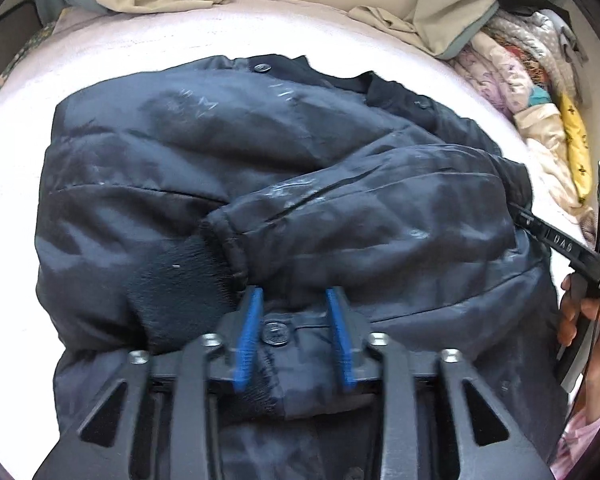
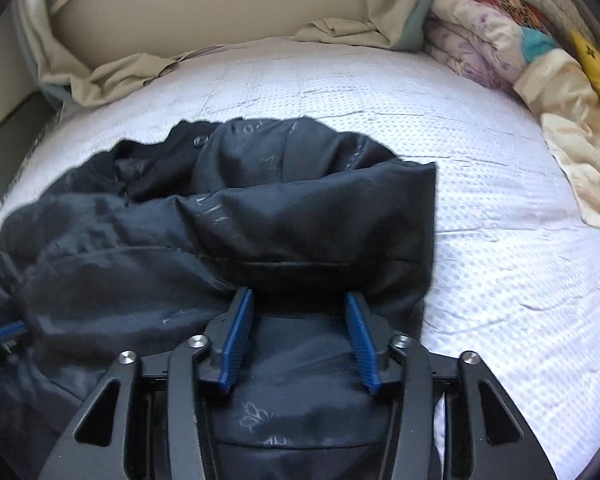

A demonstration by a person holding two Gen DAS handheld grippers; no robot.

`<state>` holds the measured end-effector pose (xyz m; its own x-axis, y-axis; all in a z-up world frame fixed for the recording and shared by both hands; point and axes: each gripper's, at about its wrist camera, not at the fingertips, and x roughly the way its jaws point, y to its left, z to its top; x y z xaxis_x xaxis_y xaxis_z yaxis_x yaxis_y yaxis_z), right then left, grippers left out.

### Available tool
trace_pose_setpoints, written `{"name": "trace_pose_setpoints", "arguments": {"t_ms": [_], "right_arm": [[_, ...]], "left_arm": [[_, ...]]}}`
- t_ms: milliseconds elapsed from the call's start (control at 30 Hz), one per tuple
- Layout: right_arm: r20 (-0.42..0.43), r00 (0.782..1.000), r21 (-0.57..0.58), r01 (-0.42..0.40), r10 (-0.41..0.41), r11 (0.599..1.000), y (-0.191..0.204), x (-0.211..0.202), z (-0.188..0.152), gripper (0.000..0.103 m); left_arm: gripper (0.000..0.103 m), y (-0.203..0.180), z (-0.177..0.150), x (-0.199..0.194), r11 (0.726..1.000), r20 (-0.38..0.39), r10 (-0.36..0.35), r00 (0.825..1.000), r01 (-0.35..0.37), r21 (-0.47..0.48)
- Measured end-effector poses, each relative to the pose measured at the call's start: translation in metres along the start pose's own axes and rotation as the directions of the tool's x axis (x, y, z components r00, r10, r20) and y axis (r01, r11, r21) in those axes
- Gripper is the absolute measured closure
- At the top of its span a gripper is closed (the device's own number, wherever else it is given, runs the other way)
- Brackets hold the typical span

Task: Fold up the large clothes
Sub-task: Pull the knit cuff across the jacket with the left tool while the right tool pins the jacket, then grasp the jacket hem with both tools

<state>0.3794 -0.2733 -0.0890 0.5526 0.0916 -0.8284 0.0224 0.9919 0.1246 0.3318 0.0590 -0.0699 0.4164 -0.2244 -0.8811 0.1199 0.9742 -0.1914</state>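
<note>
A dark navy padded jacket [image 1: 260, 168] lies folded in on itself on the bed, one sleeve with a black knit cuff [image 1: 180, 280] laid across its front. My left gripper [image 1: 295, 292] stands open over the near hem, with a snap button between its blue pads. In the right wrist view the same jacket [image 2: 260, 220] shows its folded right side. My right gripper [image 2: 298, 294] is open low over that side; fabric bulges between its pads without being pinched. In the left wrist view the right tool's black body [image 1: 556, 240] and a hand [image 1: 580, 312] show at the jacket's right edge.
The bed's white quilted cover [image 2: 500, 280] lies bare to the right of and beyond the jacket. A crumpled beige sheet [image 2: 120, 72] lies along the far side by the headboard. A heap of patterned bedding [image 2: 520, 60] lines the right edge.
</note>
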Motion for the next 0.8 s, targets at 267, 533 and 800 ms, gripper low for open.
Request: {"name": "trace_pose_setpoints", "arguments": {"t_ms": [267,533,800], "right_arm": [[0.107,0.994,0.002,-0.019,0.019,1.000,0.000,-0.072,0.007,0.040],[-0.060,0.992,0.104,-0.105,0.112,0.989,-0.029,-0.075,-0.024,0.037],[-0.274,0.942,0.276,-0.118,0.196,0.954,-0.074,-0.062,-0.090,0.036]], "left_arm": [[0.012,-0.021,-0.006,-0.044,0.970,0.116,0.205,0.972,-0.217,0.105],[0.010,0.026,-0.017,-0.088,0.977,0.113,0.209,0.971,-0.212,0.012],[0.010,0.070,-0.047,-0.111,0.991,0.032,0.076,0.997,-0.072,-0.113]]}}
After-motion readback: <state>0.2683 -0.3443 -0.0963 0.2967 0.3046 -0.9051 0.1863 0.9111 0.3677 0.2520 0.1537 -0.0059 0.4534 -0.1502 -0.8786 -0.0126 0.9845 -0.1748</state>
